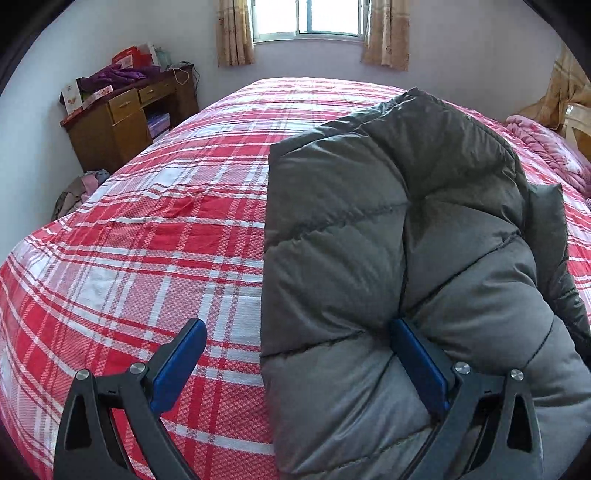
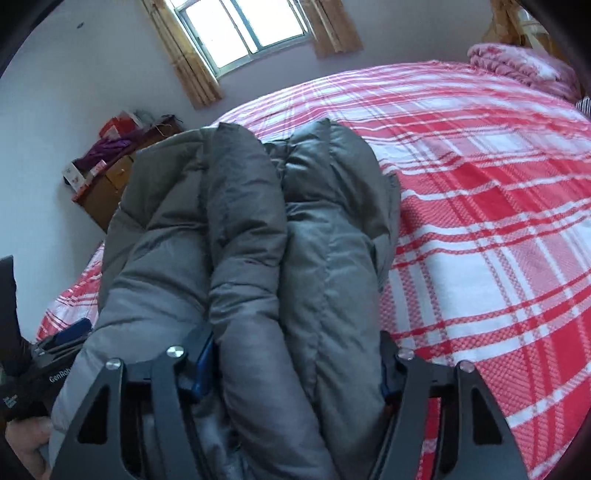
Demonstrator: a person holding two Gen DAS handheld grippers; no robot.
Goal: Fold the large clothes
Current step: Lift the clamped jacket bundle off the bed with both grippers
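Grey quilted puffer jacket [image 1: 388, 240] lies bunched in thick folds on bed.

Grey quilted puffer jacket [image 1: 388, 229] of smooth synthetic cloth with a faint sheen. Red-and-white plaid bedspread [image 1: 147, 240] of matt woven cloth, finely textured. Black matt gripper fingers [image 1: 417, 365] with blue pads and shiny metal bolts. Brown wooden cabinet [image 1: 122, 125], slightly glossy. Fuzzy pink blanket [image 2: 517, 66]. Beige cloth curtains [image 1: 234, 33].

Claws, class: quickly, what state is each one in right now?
Left claw: open wide, one finger against the grey puffer jacket, nothing gripped.
Right claw: closed on the jacket's bunched folds.
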